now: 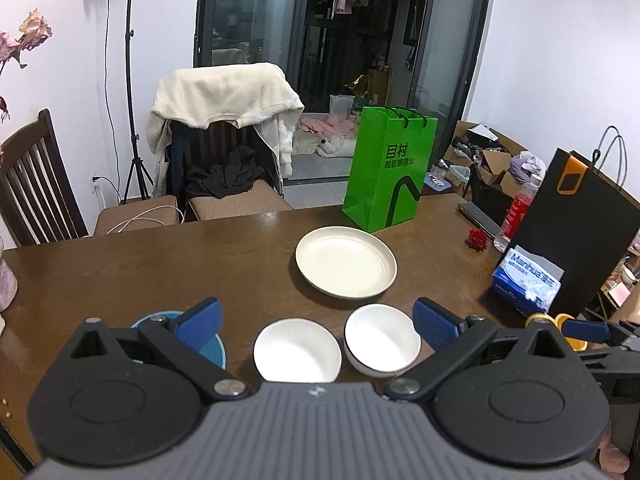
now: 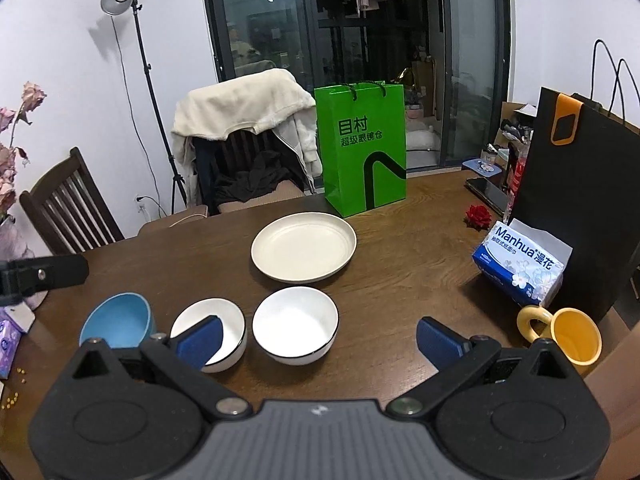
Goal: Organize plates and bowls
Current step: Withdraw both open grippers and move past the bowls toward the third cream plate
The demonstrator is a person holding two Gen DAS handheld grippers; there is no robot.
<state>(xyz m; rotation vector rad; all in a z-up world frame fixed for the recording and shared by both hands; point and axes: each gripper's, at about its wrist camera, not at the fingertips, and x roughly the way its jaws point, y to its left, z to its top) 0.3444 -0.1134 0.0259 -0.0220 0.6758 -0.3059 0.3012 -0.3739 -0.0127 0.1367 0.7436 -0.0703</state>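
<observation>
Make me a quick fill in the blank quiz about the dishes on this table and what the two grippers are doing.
1. The bowl left of the two white bowls is ____.
2. The cream plate holds ____.
3. The mug at the right is ____.
4. The left gripper and right gripper are both ____.

Missing words: blue; nothing; yellow; open

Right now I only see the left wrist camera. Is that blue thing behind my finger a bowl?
Observer: Yes. The right wrist view shows a whole blue bowl, empty, next to a white bowl.
Operator: And the yellow thing by the other gripper?
Observer: A yellow mug, with its handle pointing toward the bowls.
Operator: Is the right gripper holding something?
Observer: No. The right gripper is open, with nothing between its fingers.
</observation>
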